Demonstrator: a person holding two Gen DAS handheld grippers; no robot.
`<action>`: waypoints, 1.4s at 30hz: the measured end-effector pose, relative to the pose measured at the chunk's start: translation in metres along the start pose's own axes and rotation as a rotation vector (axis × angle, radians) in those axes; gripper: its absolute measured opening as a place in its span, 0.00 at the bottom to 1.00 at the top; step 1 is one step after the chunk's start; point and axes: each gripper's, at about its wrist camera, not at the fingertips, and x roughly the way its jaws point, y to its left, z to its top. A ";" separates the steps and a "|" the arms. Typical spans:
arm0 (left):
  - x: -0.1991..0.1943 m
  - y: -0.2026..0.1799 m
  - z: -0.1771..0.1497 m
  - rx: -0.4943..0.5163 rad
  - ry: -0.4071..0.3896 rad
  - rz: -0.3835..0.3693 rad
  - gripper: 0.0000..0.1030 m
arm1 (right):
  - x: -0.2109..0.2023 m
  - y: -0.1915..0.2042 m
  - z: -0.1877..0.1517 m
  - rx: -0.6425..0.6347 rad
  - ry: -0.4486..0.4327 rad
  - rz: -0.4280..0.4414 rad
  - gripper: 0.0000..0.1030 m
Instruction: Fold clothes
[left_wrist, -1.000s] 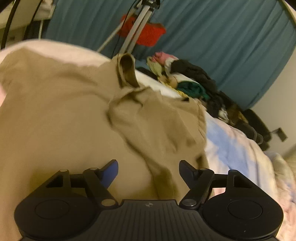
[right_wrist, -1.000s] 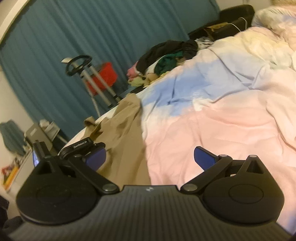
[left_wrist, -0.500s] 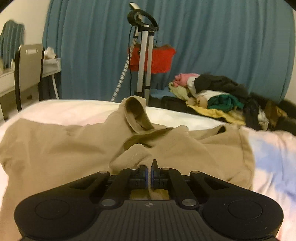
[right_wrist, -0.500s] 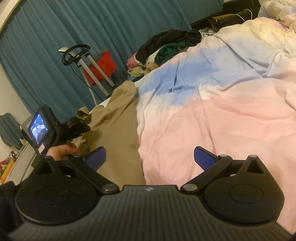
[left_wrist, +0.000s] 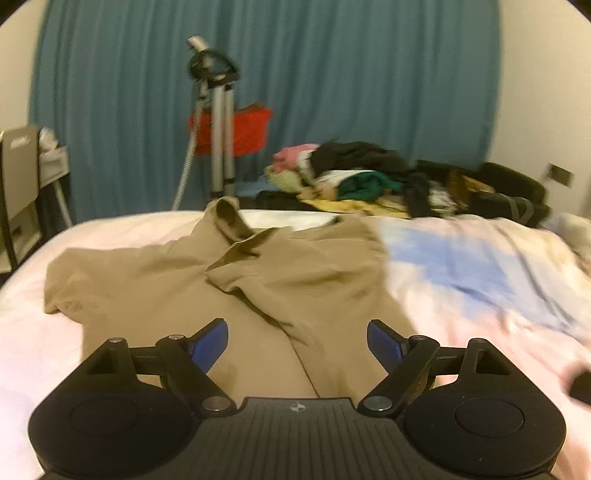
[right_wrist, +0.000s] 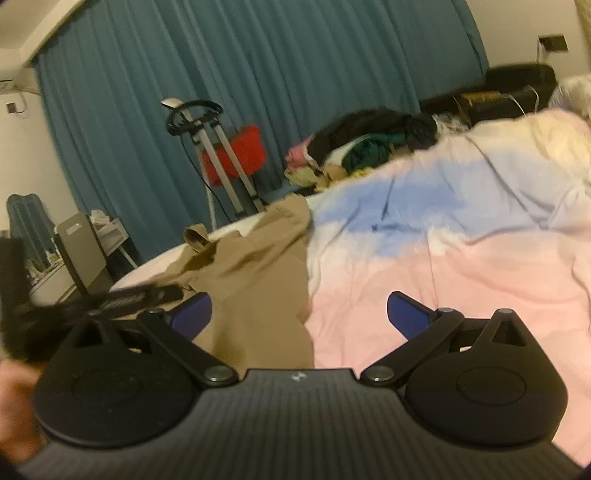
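A tan garment (left_wrist: 295, 291) lies spread on the bed, its right part folded over the middle, with a loop of fabric (left_wrist: 229, 218) standing up at the far edge. My left gripper (left_wrist: 297, 341) hovers open above the garment's near part, nothing between its fingers. In the right wrist view the same tan garment (right_wrist: 255, 273) lies to the left. My right gripper (right_wrist: 299, 314) is open over the garment's right edge and the pink duvet (right_wrist: 461, 288). The left gripper's blurred body (right_wrist: 122, 295) shows at the left.
A pile of mixed clothes (left_wrist: 362, 181) lies beyond the bed's far edge. A metal stand (left_wrist: 218, 125) with a red tub (left_wrist: 243, 129) stands before the blue curtain. A chair (left_wrist: 18, 173) is at the far left. The duvet (left_wrist: 480, 280) stretches right.
My left gripper, shut on a fold of the garment half a second ago, has let go, opened and pulled back. The right gripper stayed open and shifted slightly.
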 end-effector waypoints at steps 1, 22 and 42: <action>-0.013 -0.002 -0.002 0.002 -0.002 -0.007 0.85 | -0.004 0.003 0.001 -0.013 -0.012 0.003 1.00; -0.145 0.019 -0.051 -0.011 -0.101 -0.052 0.99 | -0.063 0.055 -0.015 -0.138 -0.161 0.004 1.00; -0.126 0.104 -0.049 -0.168 -0.097 -0.065 0.99 | 0.089 0.159 0.002 -0.385 -0.020 0.192 0.99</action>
